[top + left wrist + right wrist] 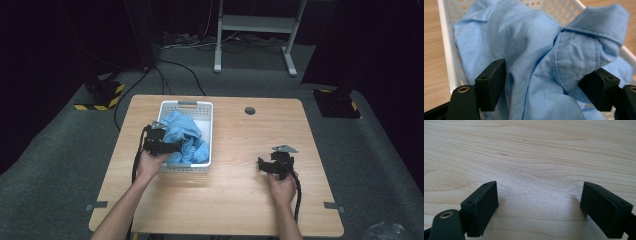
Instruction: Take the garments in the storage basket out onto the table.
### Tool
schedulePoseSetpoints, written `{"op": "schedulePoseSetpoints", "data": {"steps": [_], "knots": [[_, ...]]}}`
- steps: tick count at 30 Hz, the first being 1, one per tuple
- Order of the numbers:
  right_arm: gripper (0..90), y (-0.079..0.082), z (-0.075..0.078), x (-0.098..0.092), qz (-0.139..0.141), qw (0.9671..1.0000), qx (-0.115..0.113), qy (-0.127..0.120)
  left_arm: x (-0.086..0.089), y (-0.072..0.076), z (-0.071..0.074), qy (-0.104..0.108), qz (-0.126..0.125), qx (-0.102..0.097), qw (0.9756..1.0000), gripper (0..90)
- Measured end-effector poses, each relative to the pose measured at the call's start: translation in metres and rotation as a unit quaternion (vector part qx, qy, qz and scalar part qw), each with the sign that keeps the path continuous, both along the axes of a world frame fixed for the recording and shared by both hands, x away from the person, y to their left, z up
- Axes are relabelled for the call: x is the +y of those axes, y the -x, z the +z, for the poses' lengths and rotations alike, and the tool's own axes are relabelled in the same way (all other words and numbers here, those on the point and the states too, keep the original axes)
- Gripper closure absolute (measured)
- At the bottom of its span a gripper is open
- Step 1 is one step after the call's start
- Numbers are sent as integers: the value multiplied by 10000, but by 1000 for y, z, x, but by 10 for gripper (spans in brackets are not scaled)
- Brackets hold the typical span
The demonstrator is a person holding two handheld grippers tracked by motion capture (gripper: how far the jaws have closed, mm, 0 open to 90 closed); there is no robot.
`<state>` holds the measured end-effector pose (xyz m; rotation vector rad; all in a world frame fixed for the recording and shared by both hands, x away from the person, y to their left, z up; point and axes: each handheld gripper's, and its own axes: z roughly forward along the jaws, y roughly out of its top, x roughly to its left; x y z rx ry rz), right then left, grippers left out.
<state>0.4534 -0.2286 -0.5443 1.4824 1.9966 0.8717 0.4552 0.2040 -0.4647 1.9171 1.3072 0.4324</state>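
A crumpled light blue cloth (185, 135) fills a white perforated basket (186, 103) at the table's middle left. My left gripper (172, 146) reaches into the basket from its near left side. In the left gripper view its jaws (549, 72) stand apart with a bunched fold of the blue cloth (524, 45) between them; the pads touch the fabric on both sides without pinching it. The basket wall (446, 50) runs along the left. My right gripper (267, 165) rests low over bare wood at the right, open (540, 195), with nothing between its pads.
The light wooden table (235, 190) has a round cable hole (250, 110) at its far middle. Beyond the table are grey carpet, loose cables and the white legs of a frame (218, 45). Yellow-black striped feet (102, 95) stand on the floor at both sides.
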Motion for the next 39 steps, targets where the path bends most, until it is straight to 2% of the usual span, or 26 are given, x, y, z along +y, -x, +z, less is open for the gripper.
{"op": "schedulePoseSetpoints", "data": {"steps": [8,9,12,16,24,26,30,39], "knots": [[145,0,0,0,0,10000,0,-1,4,-2,-2,89,-134,64,9999,533],[145,0,0,0,0,10000,0,-1,4,-1,-1,65,-153,38,9999,533],[145,0,0,0,0,10000,-1,-1,5,3,1,15,-147,-156,9998,665],[145,0,0,0,-1,10000,0,-3,7,5,2,21,-149,-254,9996,746],[145,0,0,0,-2,10000,0,-4,7,12,12,111,-188,-457,9987,783],[145,0,0,0,-1,10000,0,-4,9,14,15,232,-191,-488,9984,788],[145,0,0,0,0,10000,1,-2,13,14,19,329,-187,-474,9982,792],[145,0,0,0,0,10000,1,-3,17,19,33,580,-217,-618,9962,795]]}}
